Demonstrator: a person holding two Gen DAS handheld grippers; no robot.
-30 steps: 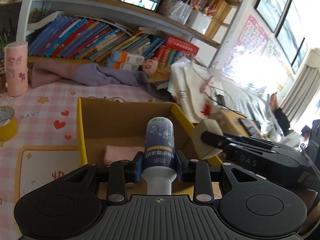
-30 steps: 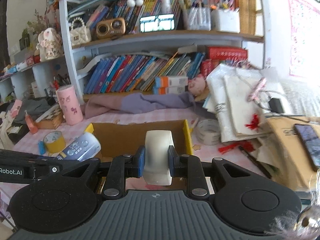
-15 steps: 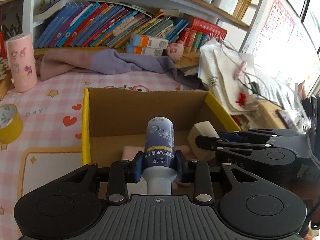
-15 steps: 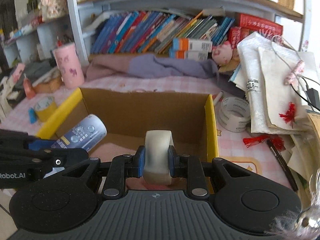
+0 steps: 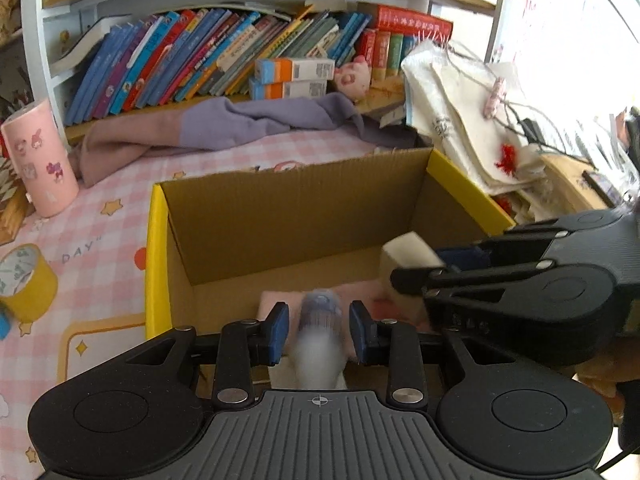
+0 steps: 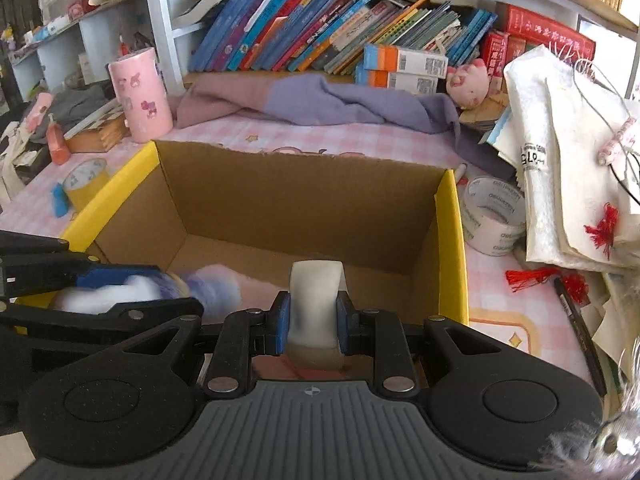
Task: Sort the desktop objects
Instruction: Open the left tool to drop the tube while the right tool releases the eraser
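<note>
Here both grippers hang over the open cardboard box (image 5: pixel 288 216), which sits on the pink checked tablecloth (image 5: pixel 108 224). The left gripper (image 5: pixel 319 332) has its blue pads spread clear of a blurred blue-and-white bottle (image 5: pixel 320 340); gaps show on both sides, and the bottle sits between them above a pink cloth (image 5: pixel 276 304) in the box. Only the right wrist view shows the right gripper (image 6: pixel 312 316) pinching a white roll of tape (image 6: pixel 316 292) edge-on between its pads, over the box floor. That view alone also shows a clear tape roll (image 6: pixel 494 216) outside the box's right wall. A yellow tape roll (image 5: pixel 24 280) lies left of the box.
</note>
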